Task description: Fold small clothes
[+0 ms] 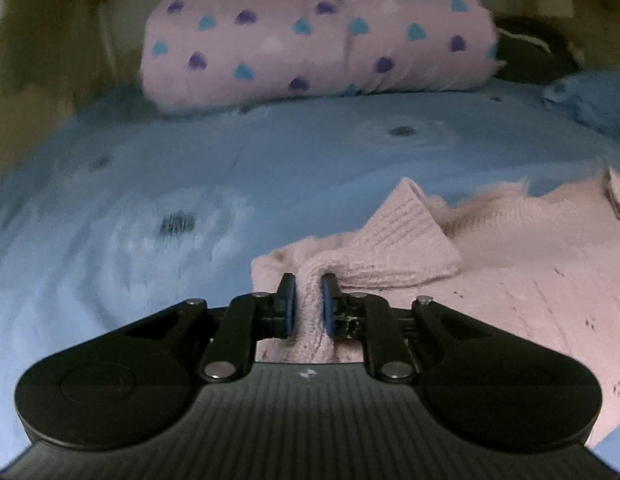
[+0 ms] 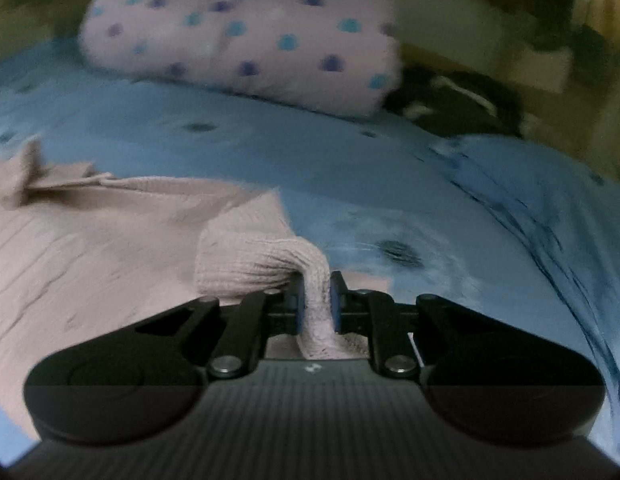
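A pale pink knitted garment (image 1: 510,264) lies spread on a blue bedspread (image 1: 189,168). My left gripper (image 1: 308,284) is shut on its left ribbed corner, which rises in a peak just ahead of the fingers. In the right wrist view the same garment (image 2: 89,240) spreads to the left. My right gripper (image 2: 317,280) is shut on its right ribbed corner, bunched between the blue pads. Both corners are lifted slightly off the bed (image 2: 470,208).
A pink pillow with blue and purple hearts (image 1: 318,36) lies at the head of the bed, also in the right wrist view (image 2: 245,36). A dark bundle of cloth (image 1: 538,52) sits to its right. A blue fabric heap (image 1: 590,100) lies at the right.
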A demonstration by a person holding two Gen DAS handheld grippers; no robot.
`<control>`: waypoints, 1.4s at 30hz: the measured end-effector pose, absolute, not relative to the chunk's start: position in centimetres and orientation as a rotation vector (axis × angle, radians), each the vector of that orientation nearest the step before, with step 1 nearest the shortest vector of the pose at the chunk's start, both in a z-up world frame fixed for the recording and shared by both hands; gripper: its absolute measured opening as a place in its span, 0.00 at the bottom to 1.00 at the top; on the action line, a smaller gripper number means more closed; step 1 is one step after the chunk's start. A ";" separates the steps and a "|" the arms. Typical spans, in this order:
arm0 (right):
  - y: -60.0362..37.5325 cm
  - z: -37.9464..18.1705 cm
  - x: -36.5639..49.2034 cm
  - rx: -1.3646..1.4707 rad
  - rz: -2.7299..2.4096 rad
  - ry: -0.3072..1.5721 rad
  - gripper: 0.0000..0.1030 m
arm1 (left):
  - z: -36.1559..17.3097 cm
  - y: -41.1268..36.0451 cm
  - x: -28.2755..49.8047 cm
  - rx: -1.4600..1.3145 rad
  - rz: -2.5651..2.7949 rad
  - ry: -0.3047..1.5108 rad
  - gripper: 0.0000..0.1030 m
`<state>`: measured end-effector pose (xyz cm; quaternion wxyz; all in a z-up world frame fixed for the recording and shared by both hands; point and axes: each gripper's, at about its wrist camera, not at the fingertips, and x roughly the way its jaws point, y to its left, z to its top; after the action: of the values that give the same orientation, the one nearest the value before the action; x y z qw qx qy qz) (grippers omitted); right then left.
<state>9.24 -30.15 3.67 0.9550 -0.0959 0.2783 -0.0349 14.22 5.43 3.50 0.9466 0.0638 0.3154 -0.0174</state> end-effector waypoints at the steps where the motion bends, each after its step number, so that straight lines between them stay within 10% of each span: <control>1: -30.8 3.5 9.5 -0.157 -0.089 0.577 0.17 | 3.6 5.8 14.3 0.112 -0.036 0.642 0.17; 9: -33.5 3.1 9.7 0.026 -0.152 0.611 0.33 | 4.9 6.8 13.8 0.089 0.042 0.598 0.22; 42: -33.2 5.4 7.8 0.139 -0.139 0.570 0.34 | 2.6 5.7 19.4 -0.031 -0.027 0.676 0.23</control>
<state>7.81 -33.25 5.44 0.9550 0.0683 0.2805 -0.0684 19.39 5.69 2.65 0.9432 -0.0150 0.3315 -0.0133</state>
